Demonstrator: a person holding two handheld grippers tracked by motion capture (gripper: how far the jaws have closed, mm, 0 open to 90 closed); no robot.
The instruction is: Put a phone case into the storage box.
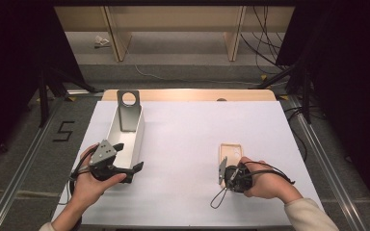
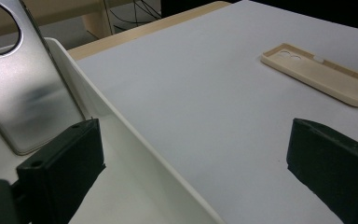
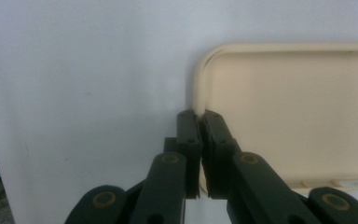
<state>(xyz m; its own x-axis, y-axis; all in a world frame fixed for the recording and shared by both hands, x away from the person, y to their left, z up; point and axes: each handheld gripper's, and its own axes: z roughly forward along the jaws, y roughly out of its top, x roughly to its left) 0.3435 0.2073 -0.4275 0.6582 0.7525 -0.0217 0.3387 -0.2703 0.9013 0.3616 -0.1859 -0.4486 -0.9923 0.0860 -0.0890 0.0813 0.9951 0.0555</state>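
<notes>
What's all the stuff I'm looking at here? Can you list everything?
Phone case: one, beige, open side up on the right of the table, its side rim pinched by the right tongs.
Box: one, white, long and open-topped, on the left of the table.
Metal plate: one, silver-grey with a round hole, leaning inside the box at its far end.
Table: one, white top with a wooden far edge.
Cables: several, black, on the floor beyond the table.
Left tongs: black, jaws wide open astride the box's wall.
Right tongs: black, shut on the case's rim.
</notes>
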